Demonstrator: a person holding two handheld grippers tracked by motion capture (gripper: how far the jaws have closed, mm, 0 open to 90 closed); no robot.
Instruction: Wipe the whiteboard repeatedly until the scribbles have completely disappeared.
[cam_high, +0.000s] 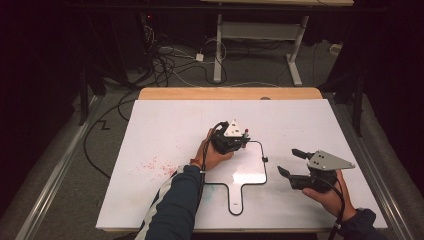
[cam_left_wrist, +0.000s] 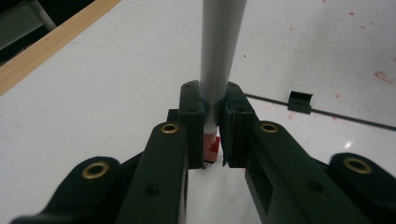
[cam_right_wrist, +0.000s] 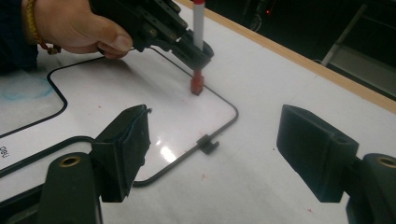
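Note:
My left gripper (cam_high: 239, 137) is shut on a white marker (cam_left_wrist: 219, 56) with a red end (cam_right_wrist: 196, 85). The marker stands upright, red end down, at the far edge of a small whiteboard (cam_high: 247, 175) with a thin black frame and a handle toward the person. In the right gripper view the left gripper (cam_right_wrist: 189, 46) pinches the marker (cam_right_wrist: 199, 25) low on its barrel, and the red end sits at the board's surface beside the frame line. My right gripper (cam_high: 289, 162) hovers right of the board, open, with nothing between its fingers (cam_right_wrist: 126, 140).
The board lies on a large white tabletop (cam_high: 170, 125) with a wooden strip (cam_high: 230, 93) along its far edge. Red smudges (cam_high: 155, 165) mark the surface at the left. A small black clip (cam_right_wrist: 207, 143) sits on the board's right frame. Cables and desk legs lie beyond.

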